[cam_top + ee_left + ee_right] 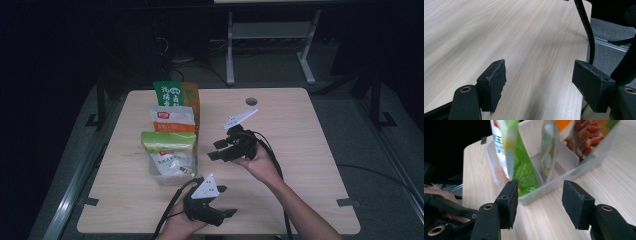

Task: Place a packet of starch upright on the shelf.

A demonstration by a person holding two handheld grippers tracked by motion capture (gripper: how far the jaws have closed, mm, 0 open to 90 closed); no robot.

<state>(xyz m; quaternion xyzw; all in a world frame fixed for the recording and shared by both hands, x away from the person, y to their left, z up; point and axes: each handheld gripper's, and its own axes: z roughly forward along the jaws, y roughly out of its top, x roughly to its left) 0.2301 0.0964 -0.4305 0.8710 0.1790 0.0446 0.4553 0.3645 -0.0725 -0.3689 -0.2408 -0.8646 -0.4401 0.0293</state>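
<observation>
Clear bin (564, 181) on tabletop (300, 130) keeps three pouches (169, 145) upright. Right gripper (537, 203) beside bin, fingers half open, empty (facing bin, likely for access). Left gripper (539, 85) nearer person than bin, wide open, empty.

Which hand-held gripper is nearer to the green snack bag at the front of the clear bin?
Left. The left hand-held gripper sits just below the green snack bag; the right hand-held gripper is beside it, slightly farther.
</observation>
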